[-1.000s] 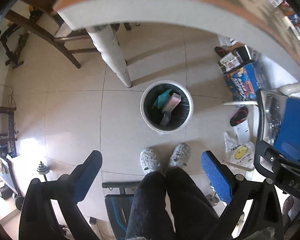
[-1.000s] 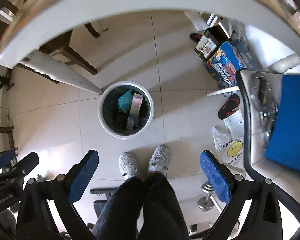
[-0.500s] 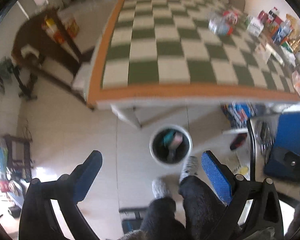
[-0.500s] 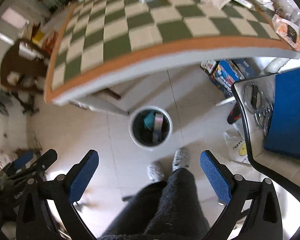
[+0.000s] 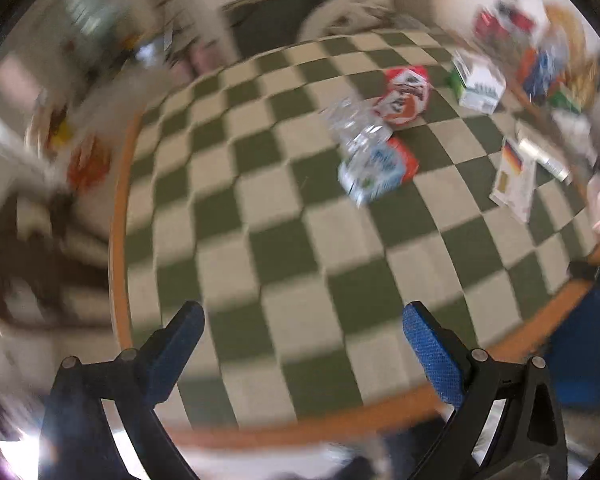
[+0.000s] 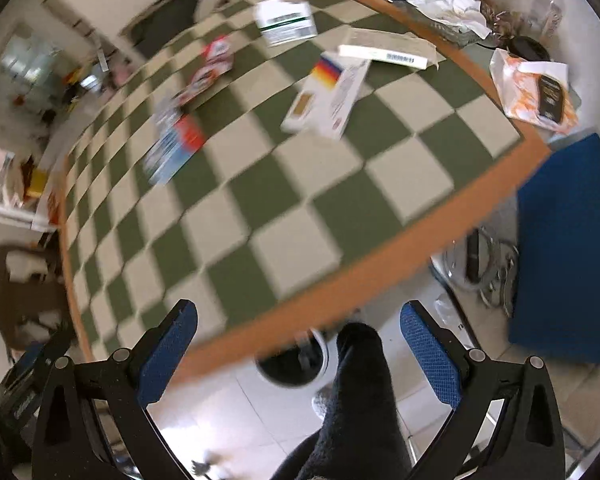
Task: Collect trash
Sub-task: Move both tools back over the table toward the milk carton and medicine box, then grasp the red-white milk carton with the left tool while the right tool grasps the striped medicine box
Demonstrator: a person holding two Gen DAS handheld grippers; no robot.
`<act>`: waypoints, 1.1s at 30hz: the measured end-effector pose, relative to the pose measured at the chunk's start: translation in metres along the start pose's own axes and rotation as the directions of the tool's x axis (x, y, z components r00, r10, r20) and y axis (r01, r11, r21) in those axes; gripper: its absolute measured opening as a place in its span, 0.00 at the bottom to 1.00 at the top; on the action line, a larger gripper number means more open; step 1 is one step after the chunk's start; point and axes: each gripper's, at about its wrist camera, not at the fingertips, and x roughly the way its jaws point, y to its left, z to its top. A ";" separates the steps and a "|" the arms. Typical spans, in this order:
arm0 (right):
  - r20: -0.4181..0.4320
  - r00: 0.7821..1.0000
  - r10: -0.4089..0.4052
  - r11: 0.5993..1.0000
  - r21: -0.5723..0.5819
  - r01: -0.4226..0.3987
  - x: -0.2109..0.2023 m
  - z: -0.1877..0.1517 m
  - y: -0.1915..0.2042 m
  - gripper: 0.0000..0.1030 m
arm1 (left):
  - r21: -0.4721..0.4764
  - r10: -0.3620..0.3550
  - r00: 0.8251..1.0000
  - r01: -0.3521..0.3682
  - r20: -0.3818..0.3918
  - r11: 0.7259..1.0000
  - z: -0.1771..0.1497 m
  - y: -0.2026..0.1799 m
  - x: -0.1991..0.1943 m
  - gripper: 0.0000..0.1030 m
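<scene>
Now both views have swung up from the floor bin to the checkered surface [image 5: 284,248] | our left claw [image 5: 300,344] and right claw [image 6: 298,352] gape empty | blue-and-red carton [image 5: 376,170] lies flat mid-surface, long axis slanting, blurred | bin [image 6: 296,364] under the surface's edge by a dark-trousered leg [image 6: 360,400].

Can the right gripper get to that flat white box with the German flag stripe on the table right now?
Probably yes: the right gripper is open and empty, and only bare checkered table lies between it and the white box.
</scene>
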 end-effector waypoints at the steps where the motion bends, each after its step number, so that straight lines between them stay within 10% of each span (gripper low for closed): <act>1: -0.007 1.000 -0.009 1.000 0.013 0.009 0.009 0.016 -0.004 0.99 | 0.040 0.012 1.000 -0.012 -0.010 0.999 0.010 -0.005 0.007 0.99; 7: -0.080 0.995 -0.051 0.995 0.076 0.057 0.072 0.120 -0.029 0.99 | 0.351 0.027 0.990 0.023 -0.137 0.936 0.087 -0.065 0.090 0.98; 13: -0.135 0.989 -0.054 0.994 0.090 0.067 0.110 0.169 -0.036 0.99 | 0.574 0.069 0.974 0.070 -0.216 0.816 0.114 -0.101 0.143 0.97; 16: -0.155 0.987 -0.051 0.992 0.105 0.067 0.125 0.184 -0.035 0.99 | 0.592 0.057 0.966 0.106 -0.250 0.799 0.119 -0.106 0.152 0.54; 19: -0.152 0.987 -0.056 0.988 0.131 0.076 0.139 0.198 -0.030 0.99 | 0.555 0.030 0.961 0.134 -0.276 0.821 0.122 -0.105 0.150 0.53; 22: -0.143 0.986 -0.084 0.986 0.128 0.103 0.153 0.204 -0.018 0.98 | 0.429 0.012 0.945 0.137 -0.326 0.893 0.120 -0.094 0.149 0.53; 26: -0.089 0.968 -0.237 0.972 -0.007 0.237 0.162 0.195 0.009 0.85 | 0.022 -0.110 0.905 0.131 -0.411 0.991 0.097 -0.056 0.142 0.52; 30: -0.078 0.971 -0.225 0.954 -0.219 0.203 0.161 0.170 0.036 0.78 | -0.340 -0.308 0.859 0.170 -0.408 0.925 0.054 -0.026 0.134 0.52; 33: -0.094 0.968 -0.233 0.905 -0.385 0.180 0.162 0.136 0.051 0.78 | -0.440 -0.374 0.848 0.193 -0.375 0.877 0.033 -0.019 0.133 0.51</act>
